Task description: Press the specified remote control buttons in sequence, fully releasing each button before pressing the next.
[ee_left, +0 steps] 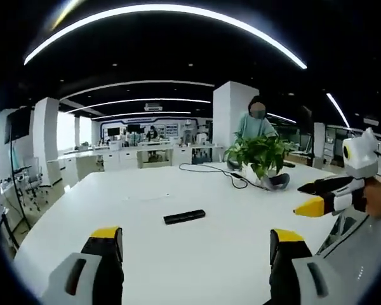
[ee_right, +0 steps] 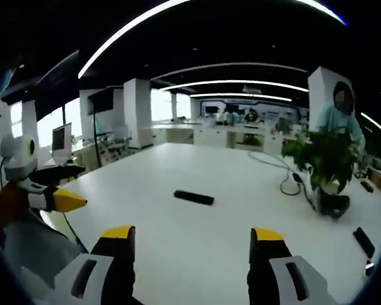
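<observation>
Clearly, both the left gripper and the right gripper had their jaws spread wide above the white table, well apart from the black remote control.

I see an open office: long white table, white pillars, curved ceiling light strips, desks with monitors behind, bright windows, potted plant, black cable.
</observation>
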The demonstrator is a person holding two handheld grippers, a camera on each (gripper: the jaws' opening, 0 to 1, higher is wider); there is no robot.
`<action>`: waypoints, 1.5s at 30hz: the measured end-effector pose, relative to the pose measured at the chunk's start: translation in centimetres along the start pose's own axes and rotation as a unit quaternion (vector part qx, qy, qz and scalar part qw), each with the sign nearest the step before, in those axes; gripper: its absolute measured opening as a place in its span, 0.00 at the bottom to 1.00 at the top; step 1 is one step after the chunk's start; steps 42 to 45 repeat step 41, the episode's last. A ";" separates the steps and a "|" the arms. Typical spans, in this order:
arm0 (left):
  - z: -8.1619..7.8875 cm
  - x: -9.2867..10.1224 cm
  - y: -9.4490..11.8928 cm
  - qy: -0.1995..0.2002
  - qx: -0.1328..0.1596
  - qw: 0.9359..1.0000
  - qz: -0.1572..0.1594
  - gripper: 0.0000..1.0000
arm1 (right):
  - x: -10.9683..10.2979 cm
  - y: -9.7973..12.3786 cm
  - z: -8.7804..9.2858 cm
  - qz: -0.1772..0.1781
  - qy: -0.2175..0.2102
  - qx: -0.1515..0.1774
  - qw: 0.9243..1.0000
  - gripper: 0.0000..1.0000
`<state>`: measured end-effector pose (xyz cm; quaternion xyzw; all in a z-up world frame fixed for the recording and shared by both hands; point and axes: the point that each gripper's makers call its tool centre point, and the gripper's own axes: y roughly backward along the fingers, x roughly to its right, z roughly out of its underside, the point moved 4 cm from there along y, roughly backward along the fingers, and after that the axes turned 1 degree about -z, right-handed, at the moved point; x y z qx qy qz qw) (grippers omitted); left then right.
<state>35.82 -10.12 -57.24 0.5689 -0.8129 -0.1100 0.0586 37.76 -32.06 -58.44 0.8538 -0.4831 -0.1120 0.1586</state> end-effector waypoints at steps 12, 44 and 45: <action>1.1 0.7 0.0 -0.010 -0.024 1.000 0.011 1.00 | -1.0 -0.6 1.0 -0.030 0.024 -0.025 0.999 0.71; 2.7 -0.4 0.1 0.008 -0.077 0.997 -0.014 1.00 | -0.7 -0.5 2.7 -0.037 0.022 -0.071 0.997 0.79; 2.7 -0.4 0.1 0.008 -0.077 0.997 -0.014 1.00 | -0.7 -0.5 2.7 -0.037 0.022 -0.071 0.997 0.79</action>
